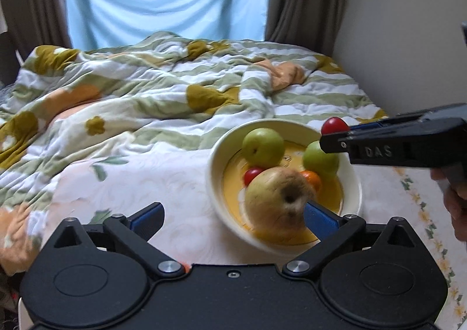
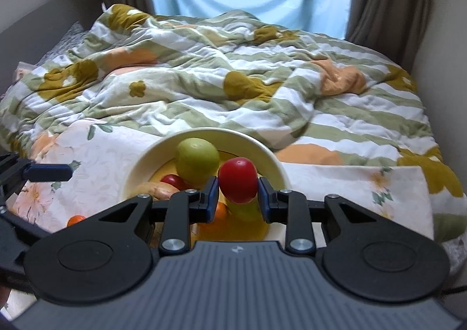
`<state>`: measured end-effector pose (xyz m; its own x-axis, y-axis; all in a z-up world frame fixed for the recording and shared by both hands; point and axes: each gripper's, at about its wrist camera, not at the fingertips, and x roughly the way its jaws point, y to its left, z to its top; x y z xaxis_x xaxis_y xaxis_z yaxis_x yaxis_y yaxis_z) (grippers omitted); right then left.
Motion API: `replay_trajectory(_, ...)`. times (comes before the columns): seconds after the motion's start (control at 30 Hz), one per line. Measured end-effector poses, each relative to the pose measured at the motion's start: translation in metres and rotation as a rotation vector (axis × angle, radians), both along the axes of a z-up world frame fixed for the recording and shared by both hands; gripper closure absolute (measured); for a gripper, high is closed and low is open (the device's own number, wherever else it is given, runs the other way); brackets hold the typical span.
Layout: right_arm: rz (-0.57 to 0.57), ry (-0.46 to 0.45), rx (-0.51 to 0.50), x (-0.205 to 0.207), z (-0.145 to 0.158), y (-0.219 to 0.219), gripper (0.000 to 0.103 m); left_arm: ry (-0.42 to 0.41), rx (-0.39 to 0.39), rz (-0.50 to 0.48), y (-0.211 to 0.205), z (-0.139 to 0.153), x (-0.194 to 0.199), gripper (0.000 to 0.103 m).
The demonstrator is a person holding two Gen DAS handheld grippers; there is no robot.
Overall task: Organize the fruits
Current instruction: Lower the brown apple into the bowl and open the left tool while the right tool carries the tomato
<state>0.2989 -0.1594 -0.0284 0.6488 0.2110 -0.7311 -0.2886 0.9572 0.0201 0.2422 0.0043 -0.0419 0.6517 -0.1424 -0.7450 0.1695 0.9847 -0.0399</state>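
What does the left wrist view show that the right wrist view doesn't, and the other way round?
Only the left wrist view: the large yellowish apple in full, the second green fruit, and the left tongs standing wide open with nothing gripped.

Only the right wrist view: an orange fruit lying outside the bowl on the cloth.

Both: the cream bowl, and the right tongs shut on a red fruit.
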Motion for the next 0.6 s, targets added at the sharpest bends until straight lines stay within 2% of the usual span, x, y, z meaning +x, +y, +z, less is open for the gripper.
replay_trajectory(0.43,0.070,0.021,0.019,0.023,-0.024,0.016,0.058,0.018,-0.005,0.116,0.016,-0.003,-0.024,0.000)
replay_trajectory(0.53,0.093,-0.017,0.018,0.018,-0.021,0.015,0.028,0.016,-0.001,0.129,0.016,-0.001,-0.030,0.000)
replay_trajectory(0.6,0.091,-0.057,0.004,0.012,-0.018,0.015,0.001,0.017,0.000,0.140,0.016,-0.001,-0.033,0.000)
